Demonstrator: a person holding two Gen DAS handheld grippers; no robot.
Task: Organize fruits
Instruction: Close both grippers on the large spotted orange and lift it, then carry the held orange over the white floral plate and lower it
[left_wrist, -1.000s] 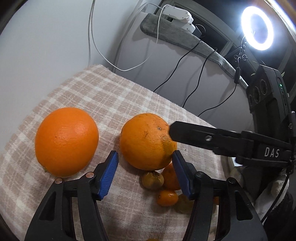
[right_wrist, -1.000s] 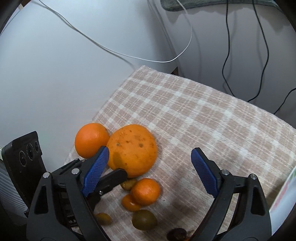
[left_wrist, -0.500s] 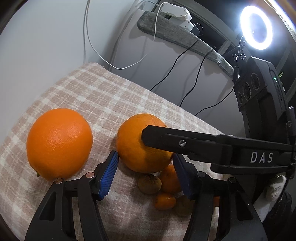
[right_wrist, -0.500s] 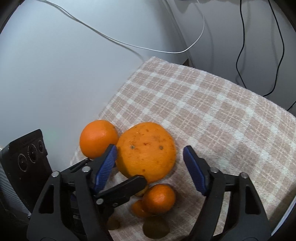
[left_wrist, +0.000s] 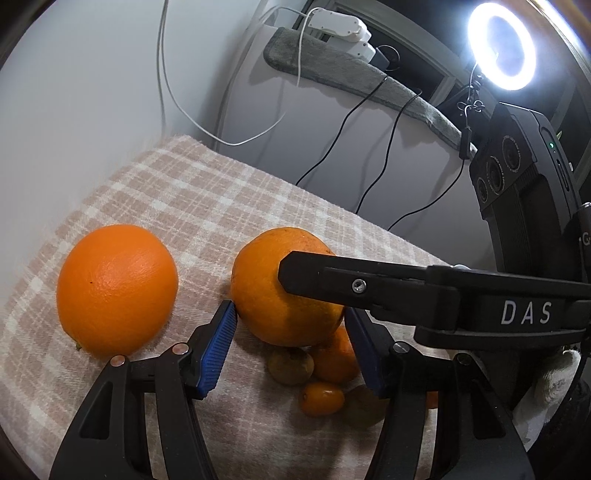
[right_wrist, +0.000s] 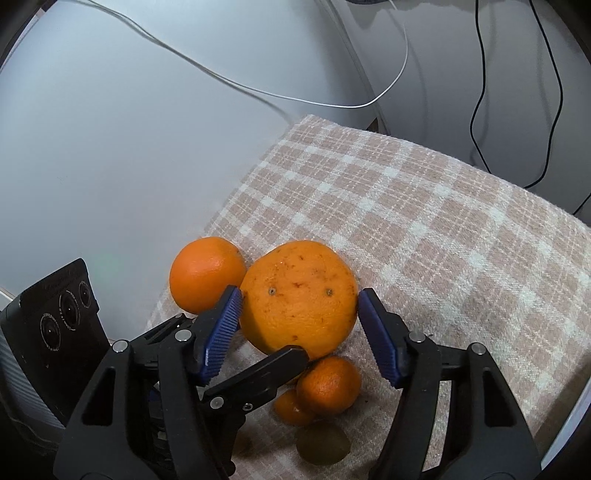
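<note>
Jaws of both grippers spread wide around one big speckled orange (right_wrist: 299, 299). Right gripper (right_wrist: 299, 325) with blue pads (right_wrist: 223, 332) flanking that fruit's left and right flanks, seemingly touching or just shy of the peel, no squeeze visible. Left gripper (left_wrist: 288, 350) likewise parted, blue pads (left_wrist: 218, 349) at the fruit's lower sides, left pad tip just beside the skin. Rind dull orange, pitted, with brown flecks and two small dark spots, lying at centre of frame on a pink-and-cream checked cloth (right_wrist: 424, 221). Smooth bright orange (left_wrist: 116, 288) to the left of it, close but apart in the left wrist view. Smaller fruit crowded beneath toward the lower frame: a mandarin (right_wrist: 328, 384), a kumquat (left_wrist: 321, 397), a brownish-green round fruit (left_wrist: 290, 365). Right gripper's black finger reaching in from the right edge of the left wrist view, lying across the speckled orange's upper right. Further out, ring light (left_wrist: 500, 46) at upper right, white cable (right_wrist: 258, 92) trailing over the grey surface at upper left.
</note>
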